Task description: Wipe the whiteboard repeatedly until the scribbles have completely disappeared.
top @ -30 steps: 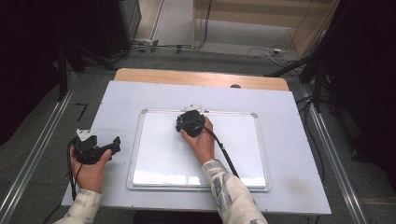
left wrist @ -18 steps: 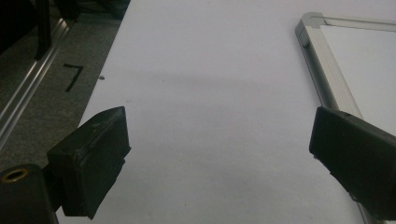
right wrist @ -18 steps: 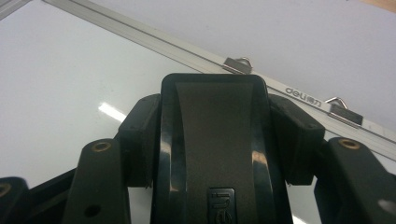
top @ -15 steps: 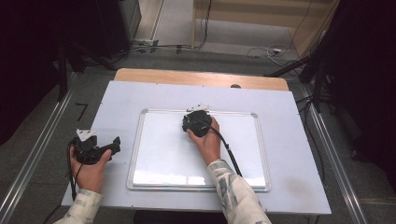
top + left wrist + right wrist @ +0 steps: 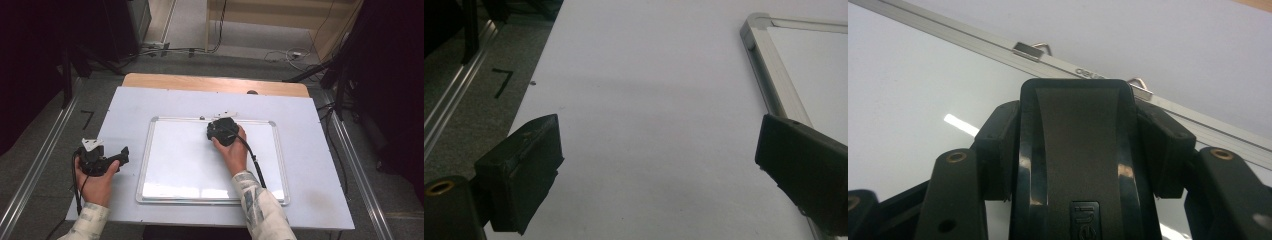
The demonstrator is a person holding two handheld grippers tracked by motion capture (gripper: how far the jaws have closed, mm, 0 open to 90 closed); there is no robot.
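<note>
Table (image 5: 310,150): white top, carrying the whiteboard; a wooden strip (image 5: 215,82) is showing along its far edge.
Whiteboard (image 5: 185,165): lying flat in the middle of the table, silver frame, surface blank and catching glare near its near edge; two hanger clips (image 5: 1030,49) are sitting on its far rail.
Right gripper (image 5: 221,131): resting over the far part of the whiteboard, near the top rail; its jaws are pinching a black eraser from both sides.
Eraser (image 5: 1077,150): black, glossy, sitting between the right gripper's jaws, over the board's white surface just short of the far rail.
Left gripper (image 5: 117,155): lying on the table left of the whiteboard, apart from its frame; jaws are standing spread wide with bare table between them.
Left hand (image 5: 97,180): holding that gripper near the table's left edge.
</note>
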